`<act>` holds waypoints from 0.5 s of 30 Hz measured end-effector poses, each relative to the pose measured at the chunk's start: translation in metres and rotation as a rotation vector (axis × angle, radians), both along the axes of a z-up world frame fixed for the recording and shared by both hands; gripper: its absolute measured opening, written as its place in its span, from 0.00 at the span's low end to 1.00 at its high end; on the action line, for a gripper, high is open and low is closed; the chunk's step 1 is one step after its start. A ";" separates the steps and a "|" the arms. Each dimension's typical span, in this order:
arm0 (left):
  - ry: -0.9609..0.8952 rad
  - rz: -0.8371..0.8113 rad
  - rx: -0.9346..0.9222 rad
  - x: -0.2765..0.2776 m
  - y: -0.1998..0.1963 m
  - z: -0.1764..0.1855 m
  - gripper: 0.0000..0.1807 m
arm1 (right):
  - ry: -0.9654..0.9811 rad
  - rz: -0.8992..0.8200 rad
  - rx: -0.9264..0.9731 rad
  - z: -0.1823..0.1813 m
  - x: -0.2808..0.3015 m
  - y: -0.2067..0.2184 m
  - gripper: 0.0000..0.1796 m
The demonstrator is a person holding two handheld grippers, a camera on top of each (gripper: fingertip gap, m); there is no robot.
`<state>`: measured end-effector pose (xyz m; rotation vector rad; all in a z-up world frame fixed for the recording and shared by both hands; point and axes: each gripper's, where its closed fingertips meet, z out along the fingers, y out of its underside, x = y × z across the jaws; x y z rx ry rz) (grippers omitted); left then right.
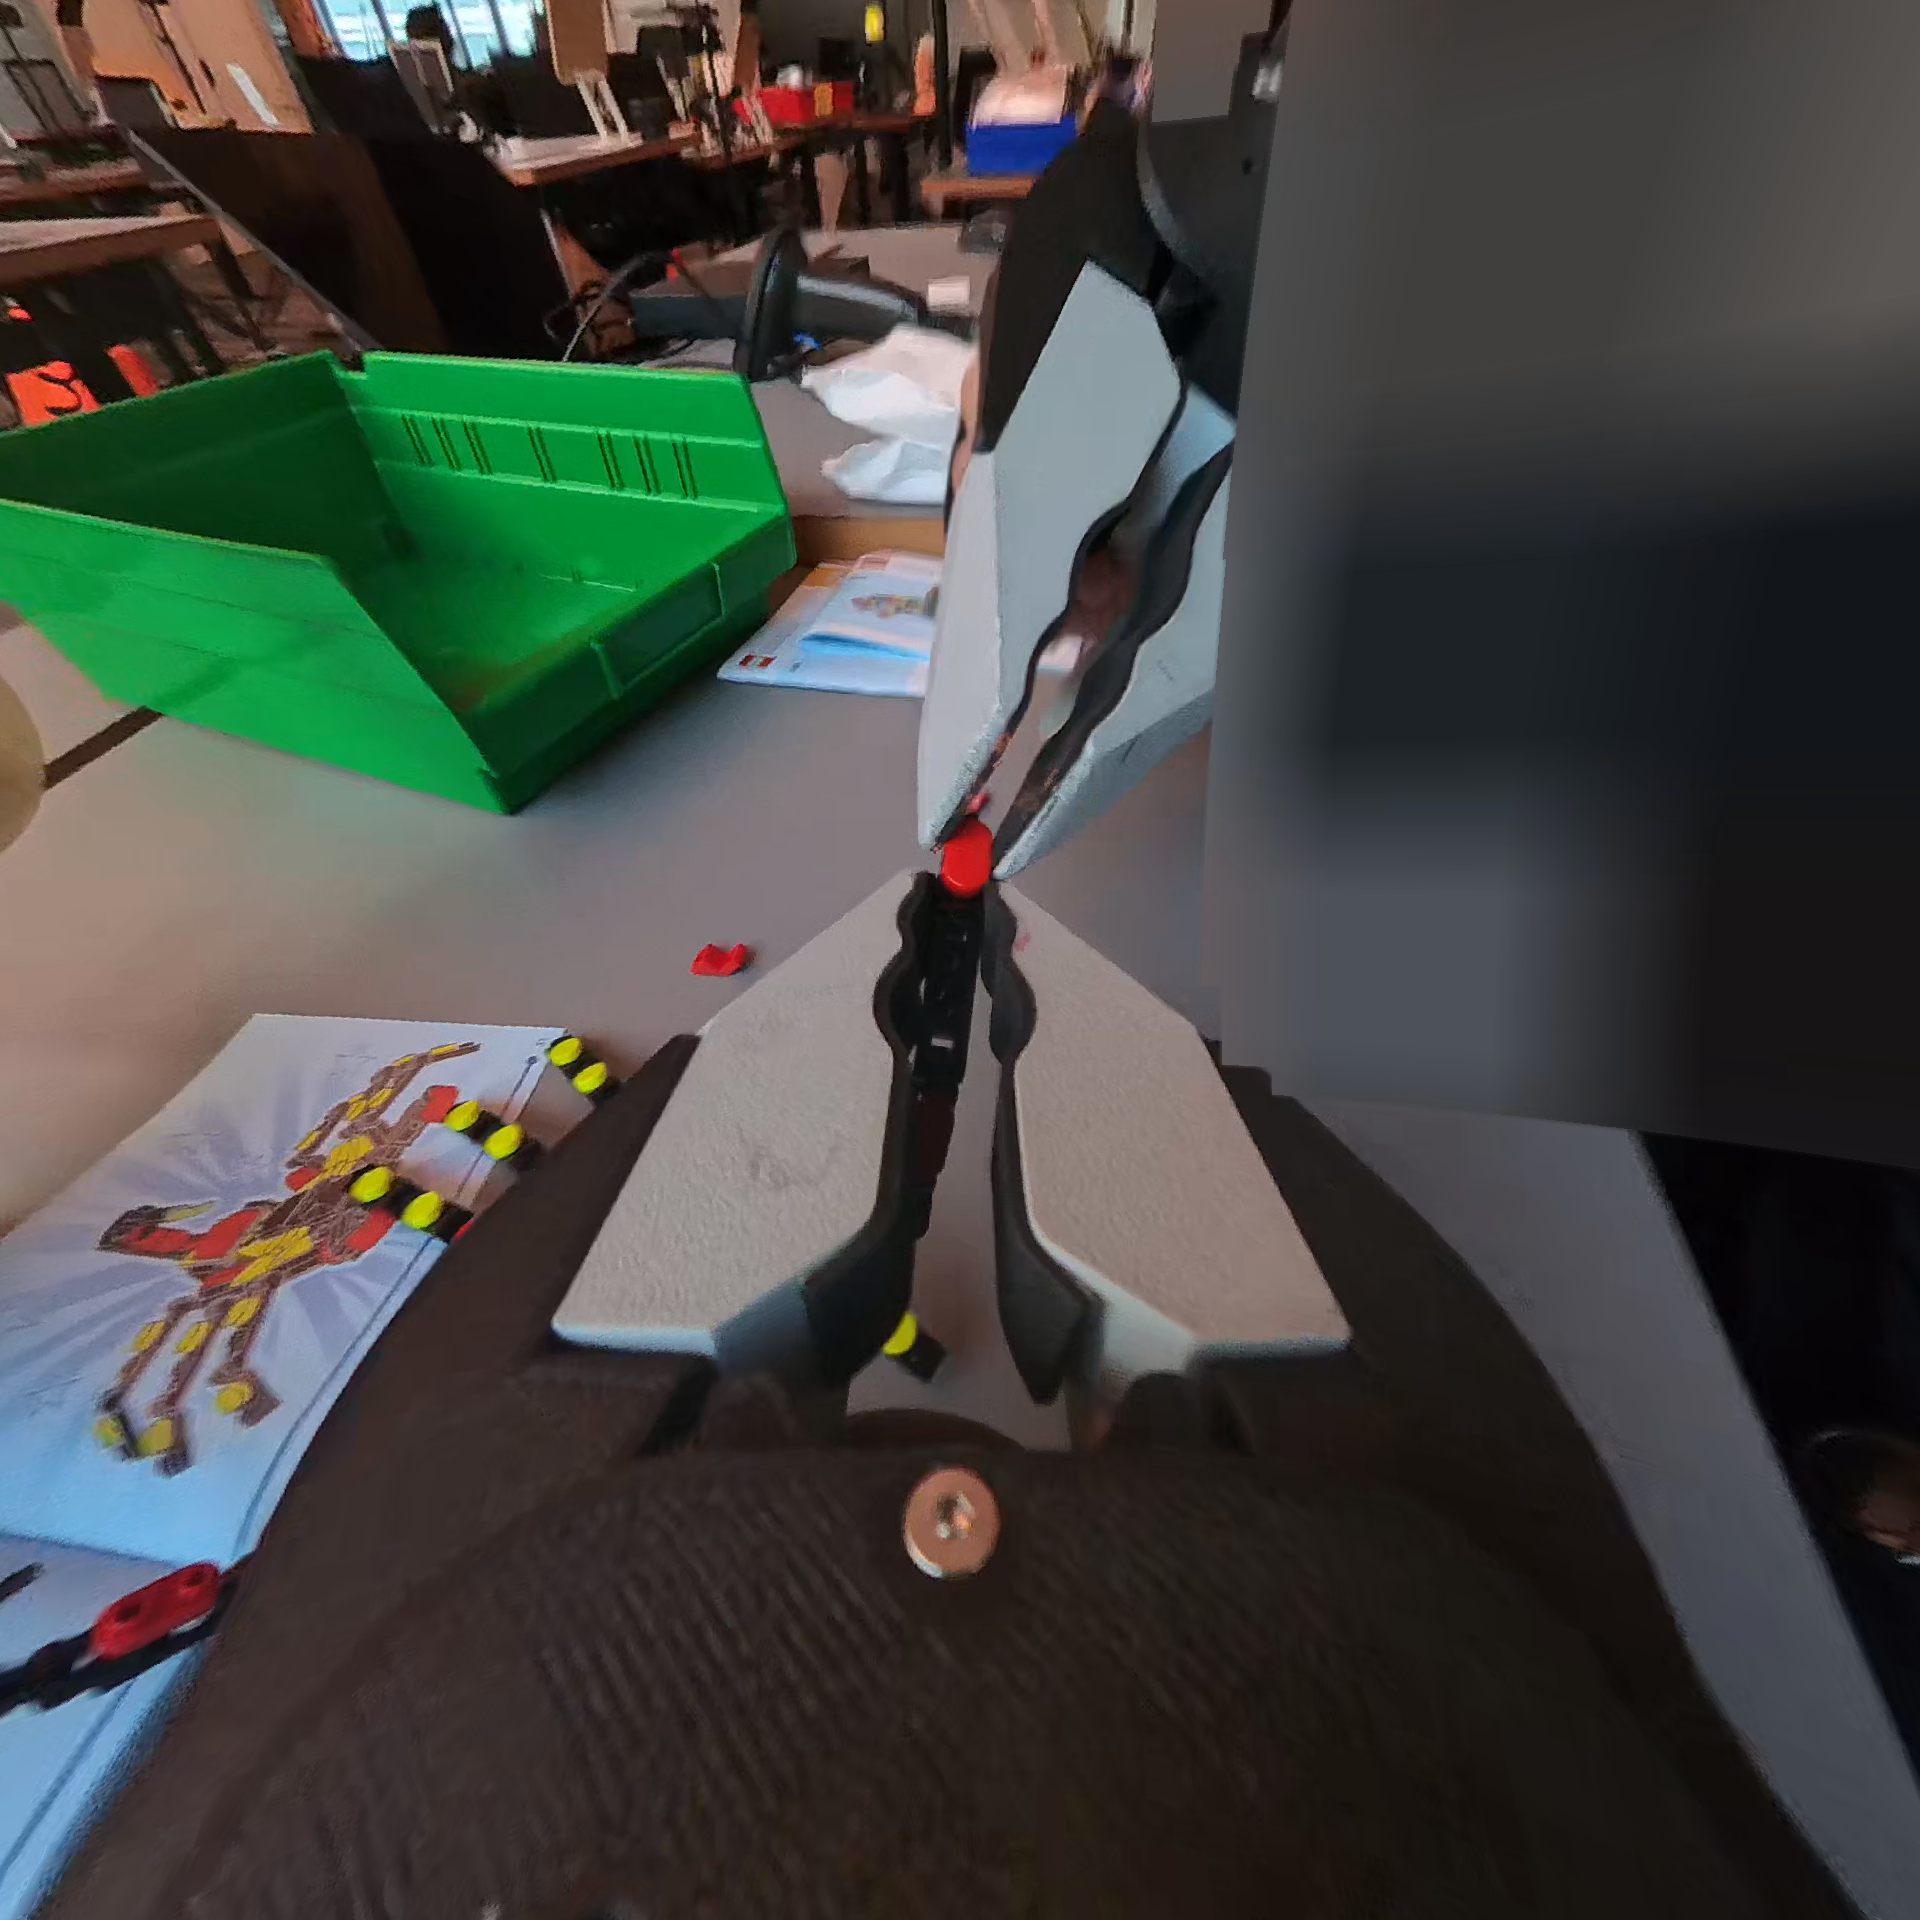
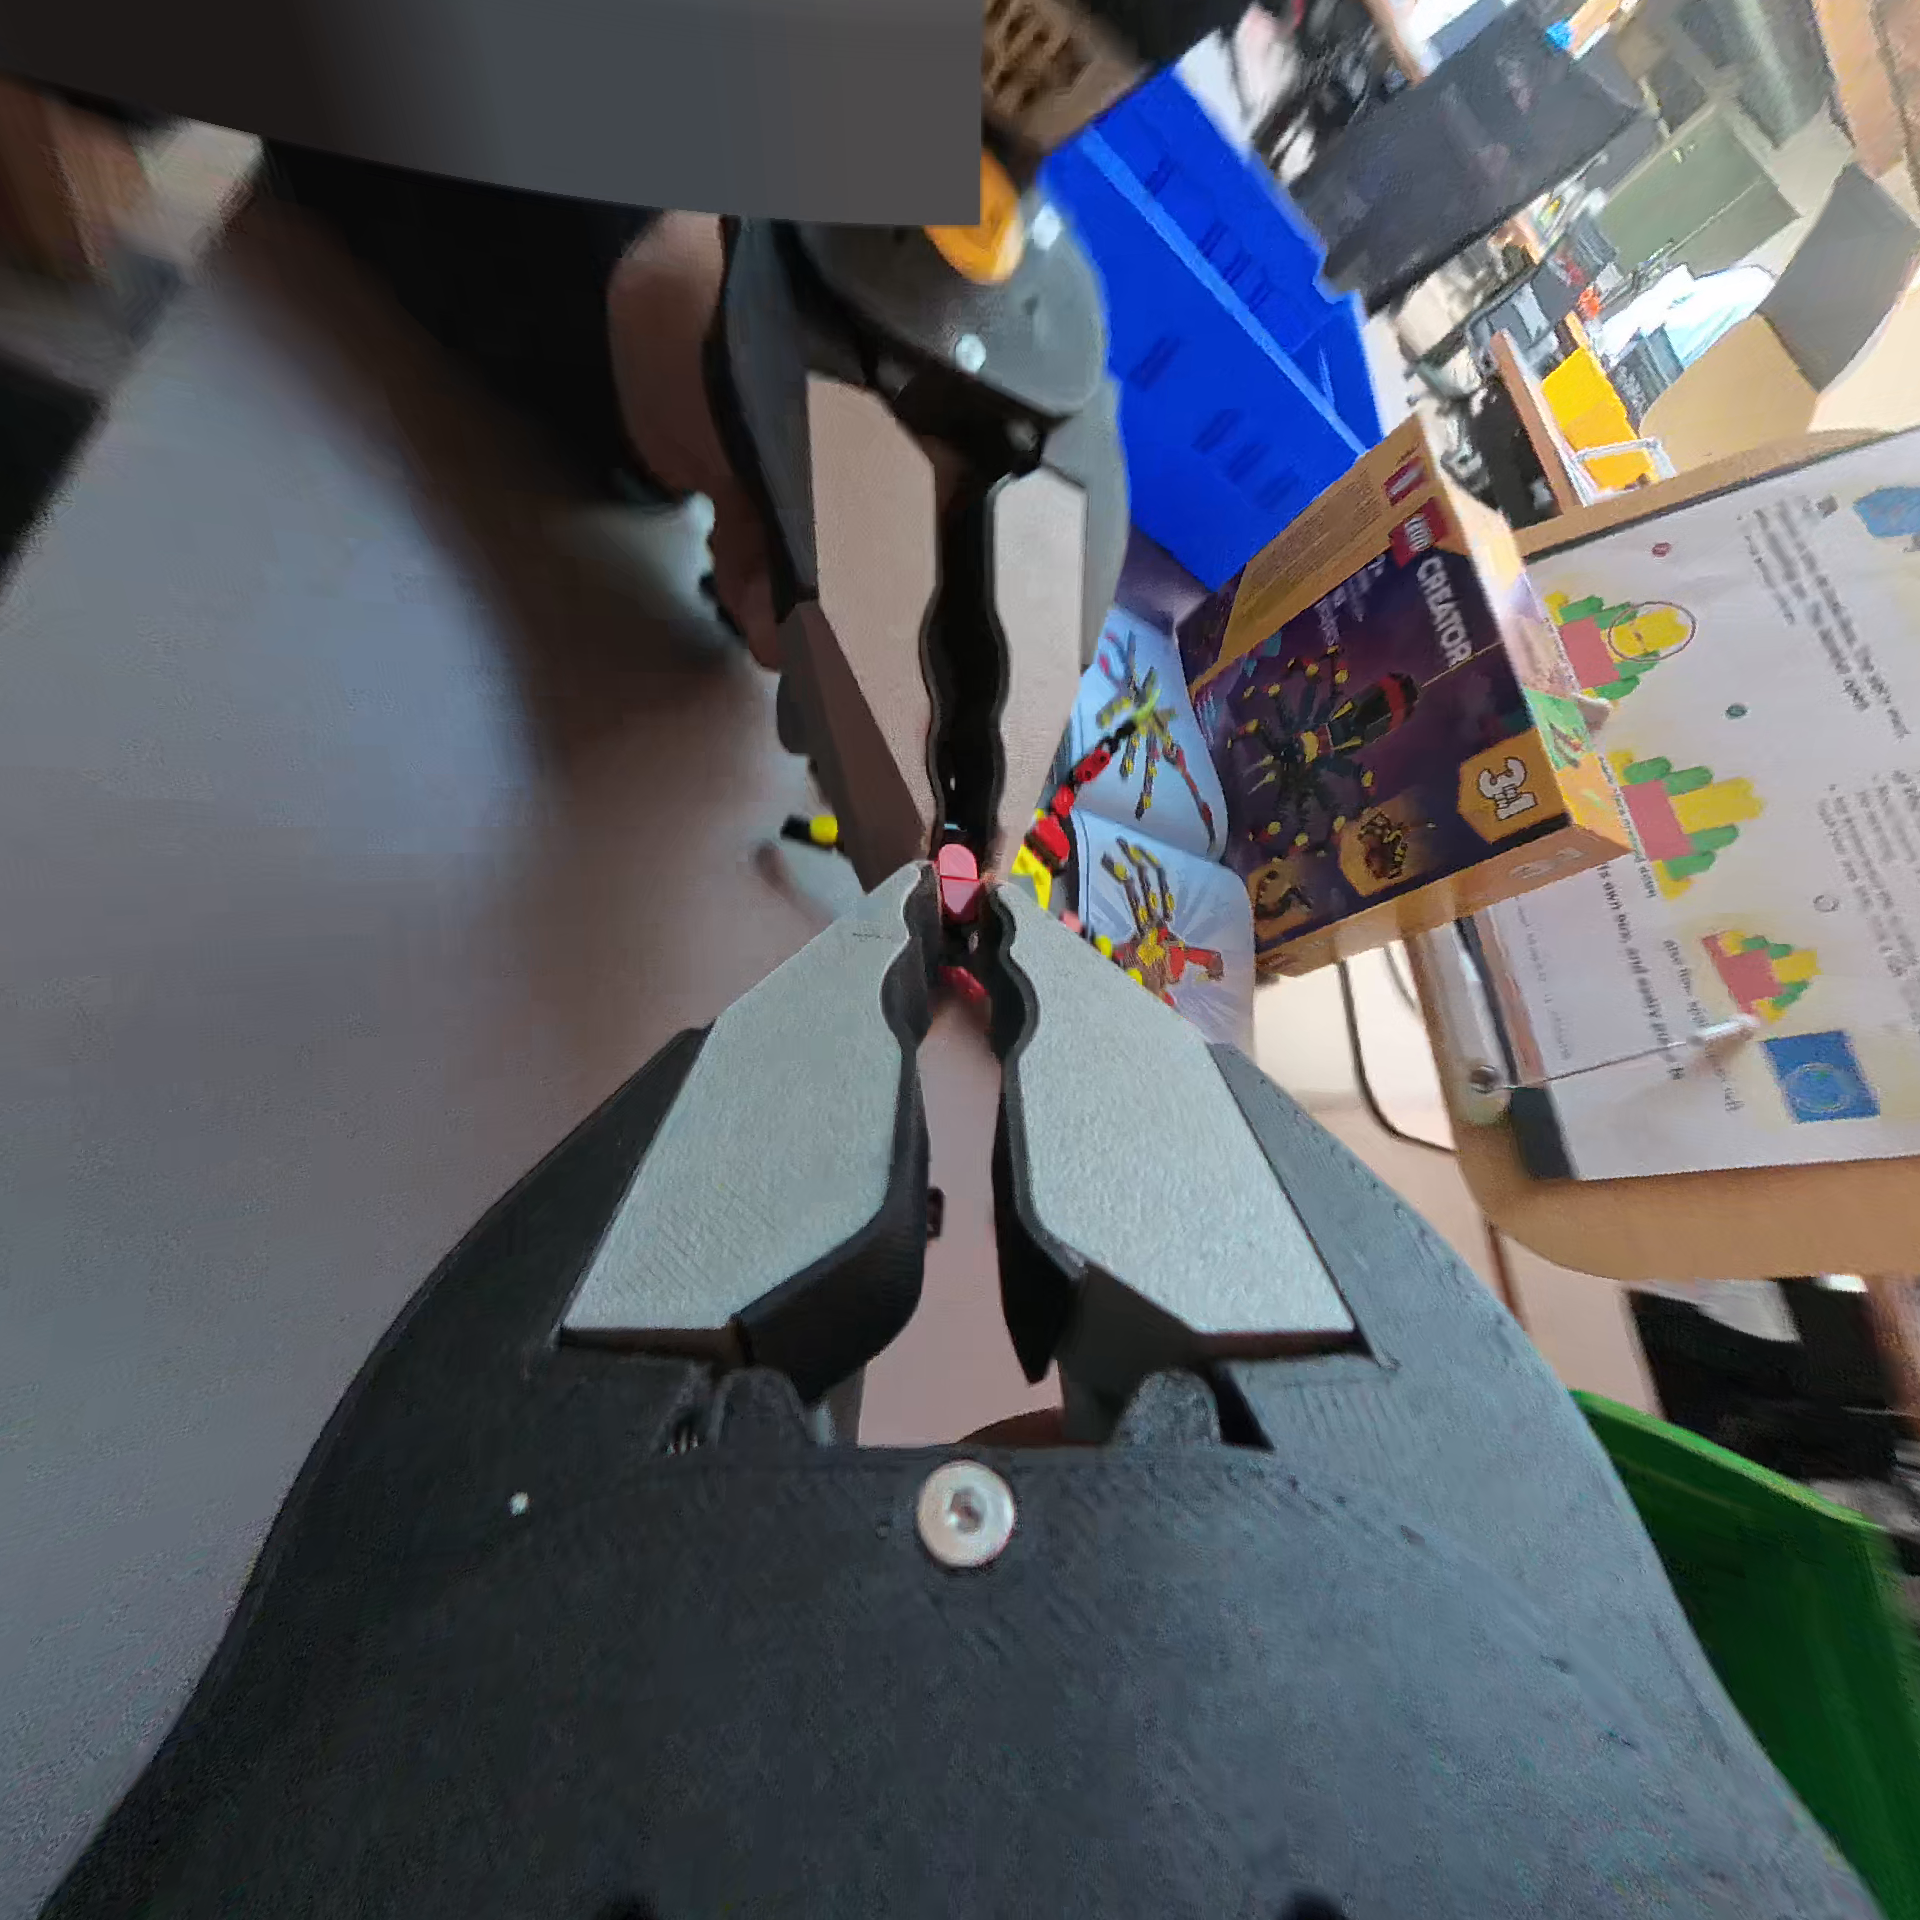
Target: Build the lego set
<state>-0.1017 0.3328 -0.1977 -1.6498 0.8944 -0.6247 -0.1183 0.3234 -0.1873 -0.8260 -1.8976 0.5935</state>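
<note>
- The left gripper (image 1: 948,914) is clenched on a slim black lego limb (image 1: 943,997) that runs lengthwise between its pads, well above the grey table (image 1: 520,883).
- The right gripper (image 2: 961,899), tip to tip with the left one, pinches a small red rounded piece (image 1: 966,854) at the limb's far end.
- Handling, as a judgement: both parts are light, rigid, smooth plastic. The limb looks jointed and may fold or pop apart under side load, so grip it close to the joint being pressed. The red piece is small enough to squirt out of the pads.
- Push along the limb's axis, without twisting.
- Obstacles: a green bin (image 1: 416,561) stands far left, and an open instruction booklet (image 1: 208,1247) carrying yellow-studded legs (image 1: 478,1127) lies near left.
- A loose red piece (image 1: 719,959) lies on the table just left of the grippers.
- The table between these items is open. Its near right edge is close.
</note>
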 end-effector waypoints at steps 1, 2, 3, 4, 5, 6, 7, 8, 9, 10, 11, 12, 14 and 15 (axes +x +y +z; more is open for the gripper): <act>0.075 0.012 0.027 0.000 0.001 -0.007 0.03 | -0.037 -0.003 0.073 -0.007 0.001 0.000 0.02; 0.141 0.010 0.053 0.000 0.000 -0.014 0.03 | -0.069 0.000 0.107 -0.013 0.002 0.000 0.02; 0.175 0.003 0.075 0.001 -0.001 -0.018 0.03 | -0.081 0.008 0.084 -0.015 0.003 -0.002 0.02; 0.169 -0.002 0.093 0.001 -0.002 -0.015 0.02 | -0.067 0.020 0.014 -0.012 0.003 -0.003 0.02; 0.141 -0.008 0.098 0.002 -0.003 -0.009 0.02 | -0.045 0.039 -0.082 -0.007 0.003 -0.004 0.01; 0.112 -0.017 0.098 0.003 -0.004 -0.003 0.02 | -0.027 0.063 -0.185 -0.001 0.004 -0.006 0.02; 0.090 -0.031 0.115 0.004 -0.007 0.003 0.02 | -0.008 0.095 -0.286 0.006 0.004 -0.009 0.02; 0.068 -0.044 0.147 0.005 -0.010 0.009 0.02 | 0.013 0.129 -0.381 0.012 0.005 -0.012 0.02; 0.042 -0.053 0.161 0.005 -0.012 0.015 0.02 | 0.035 0.159 -0.464 0.018 0.005 -0.015 0.02; 0.007 -0.066 0.170 0.006 -0.015 0.021 0.02 | 0.057 0.190 -0.535 0.024 0.005 -0.018 0.02; -0.025 -0.081 0.188 0.007 -0.018 0.026 0.02 | 0.075 0.222 -0.602 0.030 0.006 -0.020 0.02; -0.050 -0.089 0.216 0.008 -0.020 0.032 0.02 | 0.091 0.245 -0.656 0.035 0.006 -0.022 0.02; -0.063 -0.075 0.206 0.006 -0.018 0.033 0.03 | 0.101 0.247 -0.692 0.036 0.006 -0.020 0.02; -0.078 -0.070 0.196 0.006 -0.017 0.034 0.02 | 0.109 0.249 -0.711 0.038 0.006 -0.018 0.02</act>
